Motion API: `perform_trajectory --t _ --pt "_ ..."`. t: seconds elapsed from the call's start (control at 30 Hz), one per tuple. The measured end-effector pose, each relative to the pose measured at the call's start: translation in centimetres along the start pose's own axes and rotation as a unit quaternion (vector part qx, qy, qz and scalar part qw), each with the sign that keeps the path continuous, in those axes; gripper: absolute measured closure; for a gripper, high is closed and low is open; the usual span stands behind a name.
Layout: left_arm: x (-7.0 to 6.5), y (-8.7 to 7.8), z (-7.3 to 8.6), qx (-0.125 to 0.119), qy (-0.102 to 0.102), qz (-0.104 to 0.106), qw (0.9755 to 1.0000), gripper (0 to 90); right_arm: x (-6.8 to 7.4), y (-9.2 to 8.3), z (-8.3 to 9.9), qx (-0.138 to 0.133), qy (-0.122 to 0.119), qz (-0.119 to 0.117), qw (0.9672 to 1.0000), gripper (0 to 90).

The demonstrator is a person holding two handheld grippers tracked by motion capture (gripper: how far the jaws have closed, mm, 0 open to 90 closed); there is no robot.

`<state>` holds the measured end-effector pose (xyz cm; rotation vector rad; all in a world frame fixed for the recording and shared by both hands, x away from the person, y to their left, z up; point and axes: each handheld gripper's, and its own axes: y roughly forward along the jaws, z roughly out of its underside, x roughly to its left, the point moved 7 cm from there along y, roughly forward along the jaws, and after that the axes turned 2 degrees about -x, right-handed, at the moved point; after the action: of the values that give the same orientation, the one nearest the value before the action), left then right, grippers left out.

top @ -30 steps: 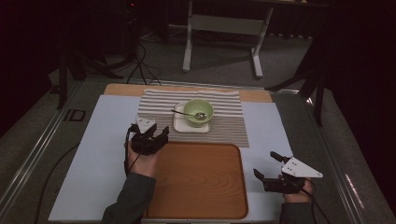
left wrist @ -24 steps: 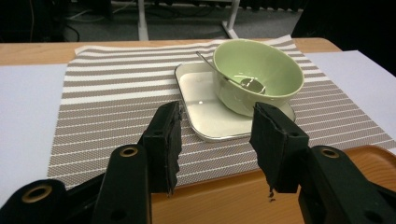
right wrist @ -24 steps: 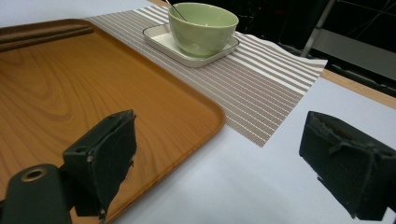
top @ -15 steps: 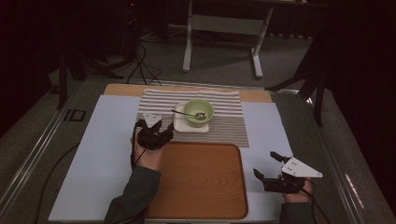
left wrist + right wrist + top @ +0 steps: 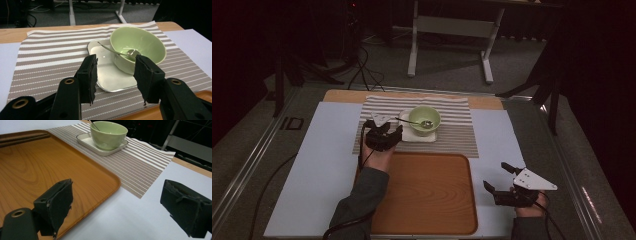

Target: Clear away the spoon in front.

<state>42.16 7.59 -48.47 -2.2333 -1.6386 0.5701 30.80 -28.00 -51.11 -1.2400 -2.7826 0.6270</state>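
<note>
A pale green bowl (image 5: 424,120) with a metal spoon (image 5: 409,121) leaning in it stands on a white square plate (image 5: 419,136), on a striped placemat (image 5: 452,135). My left gripper (image 5: 386,129) hovers over the mat just left of the plate, open, with nothing held. In the left gripper view the open gripper (image 5: 116,60) frames the plate (image 5: 110,75), the bowl (image 5: 140,42) and the spoon (image 5: 112,51) ahead. My right gripper (image 5: 495,175) rests open at the right of the wooden tray (image 5: 427,195); its own view shows the gripper (image 5: 118,195) wide apart and empty.
The wooden tray (image 5: 50,165) lies in front of the placemat (image 5: 140,162) on a white sheet (image 5: 319,160) that covers the table. A white stand (image 5: 452,30) and cables are on the floor beyond the far edge.
My left gripper has moved right and forward over the placemat, closer to the plate and bowl. The right gripper has stayed where it was.
</note>
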Motion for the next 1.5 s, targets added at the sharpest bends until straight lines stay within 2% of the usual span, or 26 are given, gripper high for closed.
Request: perform_trajectory --t 0.13,0.37,0.63,0.83,1.17,1.5 --pt "0.3 0.9 -0.1 0.002 0.004 -0.005 1.0000 53.4 0.0 0.0 0.0 0.001 -0.001 -0.001 1.0000 10.6" --pt "1.0 2.9 -0.1 0.005 -0.014 0.000 0.9999 53.1 0.0 0.1 0.0 0.000 0.000 -0.002 1.0000 10.6" --pt "0.6 5.0 0.5 0.012 -0.027 0.008 0.9995 52.3 0.0 0.1 0.0 0.000 0.000 -0.002 1.0000 10.6" --pt "0.4 6.2 0.7 0.009 -0.037 0.020 0.9991 53.2 0.0 0.1 0.0 0.000 0.000 -0.002 1.0000 10.6" --pt "-0.3 7.4 0.5 0.005 -0.038 0.030 0.9988 61.6 -0.1 0.0 0.0 -0.002 0.002 -0.002 1.0000 10.6" --pt "-0.7 8.1 0.3 0.006 -0.035 0.026 0.9990 67.2 -0.2 0.0 0.0 -0.001 0.002 -0.002 1.0000 10.6"
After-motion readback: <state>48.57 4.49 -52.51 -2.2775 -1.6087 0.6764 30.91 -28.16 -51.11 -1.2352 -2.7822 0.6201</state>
